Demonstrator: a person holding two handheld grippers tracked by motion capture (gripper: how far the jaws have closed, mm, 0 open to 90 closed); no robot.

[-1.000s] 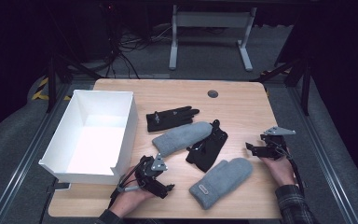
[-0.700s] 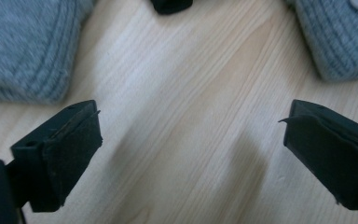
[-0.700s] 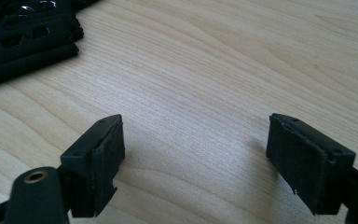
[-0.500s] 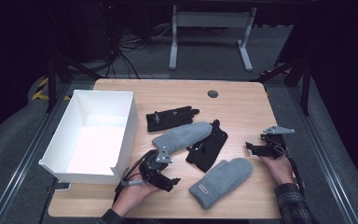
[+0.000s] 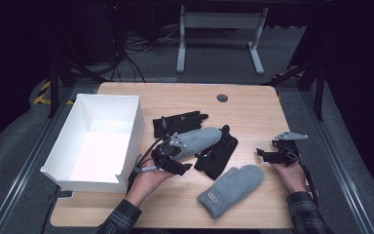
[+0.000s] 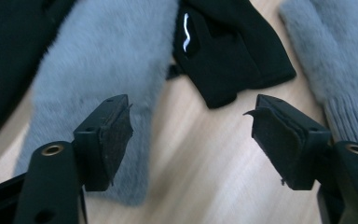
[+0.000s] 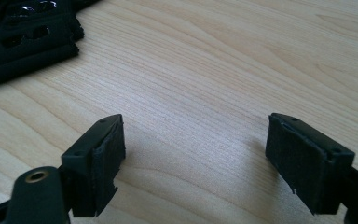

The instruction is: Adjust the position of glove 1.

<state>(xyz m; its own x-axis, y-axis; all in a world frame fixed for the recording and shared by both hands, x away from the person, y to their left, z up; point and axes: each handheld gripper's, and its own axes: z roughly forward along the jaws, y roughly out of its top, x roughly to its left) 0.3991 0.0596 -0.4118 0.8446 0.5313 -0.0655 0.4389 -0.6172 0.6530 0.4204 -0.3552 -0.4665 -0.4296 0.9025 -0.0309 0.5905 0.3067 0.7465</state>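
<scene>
Both sleeves (image 5: 118, 218) look dark plaid; each black gripper (image 5: 171, 159) trails a cable, its pads (image 6: 115, 136) frayed.

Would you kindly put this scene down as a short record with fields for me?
surface: wooden table
container: white box, at the table's left, nothing seen inside
grey mittens: grey mitten at centre; second grey mitten nearer the person
black gloves: black glove beside the box; second black glove partly under the centre mitten
left tool: jaws have just been closing, at the centre mitten's cuff, nothing gripped
right tool: open, over bare wood
</scene>
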